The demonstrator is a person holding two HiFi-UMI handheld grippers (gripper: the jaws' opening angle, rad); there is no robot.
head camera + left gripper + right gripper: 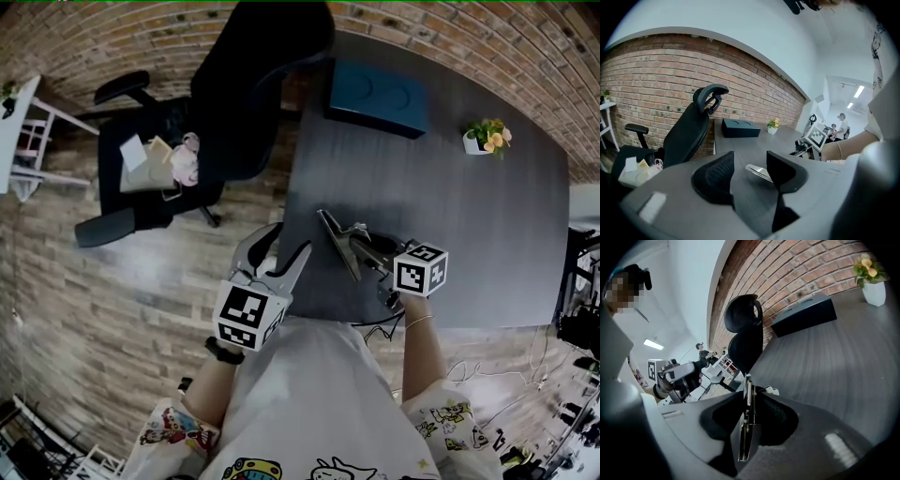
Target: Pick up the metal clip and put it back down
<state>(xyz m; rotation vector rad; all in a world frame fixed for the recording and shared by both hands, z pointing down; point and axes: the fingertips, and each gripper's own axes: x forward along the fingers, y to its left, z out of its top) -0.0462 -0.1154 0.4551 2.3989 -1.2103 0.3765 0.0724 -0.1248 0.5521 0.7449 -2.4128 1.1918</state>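
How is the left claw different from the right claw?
The right claw pinches a shiny metal clip; the left claw holds nothing. The left claw's jaws stand apart; the right claw's are closed on the clip. Both are grey with black tips.

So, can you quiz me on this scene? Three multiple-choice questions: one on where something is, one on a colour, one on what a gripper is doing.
1. Where is the metal clip?
A) on the floor
B) between the jaws of the right gripper
C) on the chair

2. What colour is the flower pot?
A) white
B) red
C) black

3. How do the jaws of the left gripper stand?
A) shut on the metal clip
B) apart, gripping nothing
C) pressed fully together

Answers:
1 B: the right gripper view shows its pads clamping the clip edge-on.
2 A: the pot under the yellow flowers is white.
3 B: the left gripper view shows a clear gap.
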